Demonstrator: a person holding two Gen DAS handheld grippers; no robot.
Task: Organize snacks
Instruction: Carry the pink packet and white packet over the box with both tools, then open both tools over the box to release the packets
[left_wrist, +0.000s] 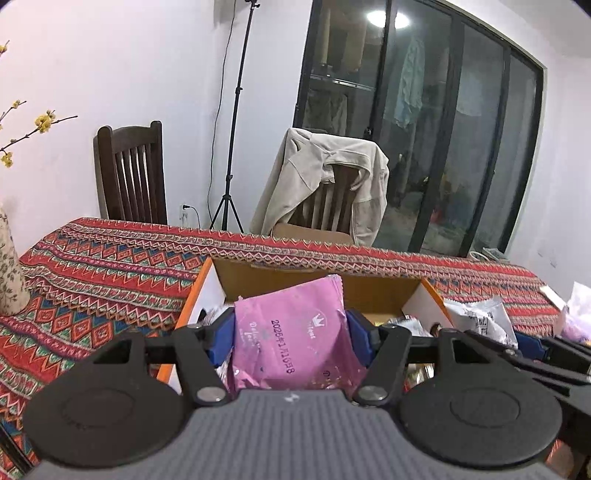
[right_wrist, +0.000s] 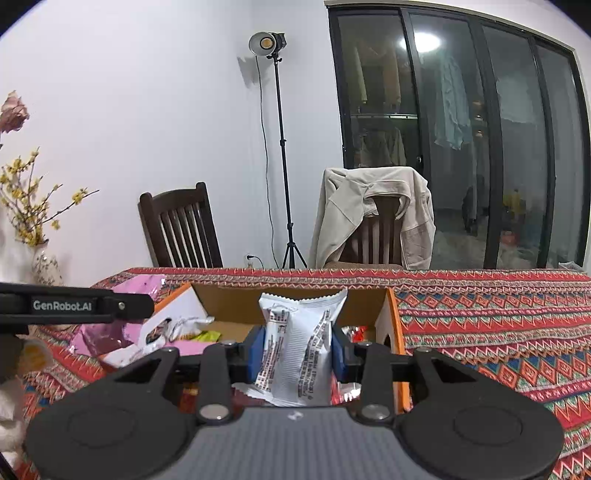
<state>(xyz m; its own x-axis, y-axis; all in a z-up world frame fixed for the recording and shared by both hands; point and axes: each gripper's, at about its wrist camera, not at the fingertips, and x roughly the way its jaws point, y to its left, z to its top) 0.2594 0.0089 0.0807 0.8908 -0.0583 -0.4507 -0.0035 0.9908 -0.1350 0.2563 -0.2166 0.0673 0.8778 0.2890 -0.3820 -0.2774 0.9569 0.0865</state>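
Both grippers loaded rn: left gripper (left_wrist: 290, 341) clamps a pink snack packet (left_wrist: 291, 332), right gripper (right_wrist: 297, 352) pinches a white snack packet (right_wrist: 295, 347), both held over the cardboard box (right_wrist: 393, 325). Box already has several snacks inside; a few pkts left on the desk (right_wrist: 498, 332), so prob past halfway.

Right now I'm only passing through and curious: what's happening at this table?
A person is sorting snacks with two handheld grippers. The left gripper is shut on a pink packet, the right gripper on a white packet. Both are held over an open cardboard box that already holds packets, on a patterned tablecloth.
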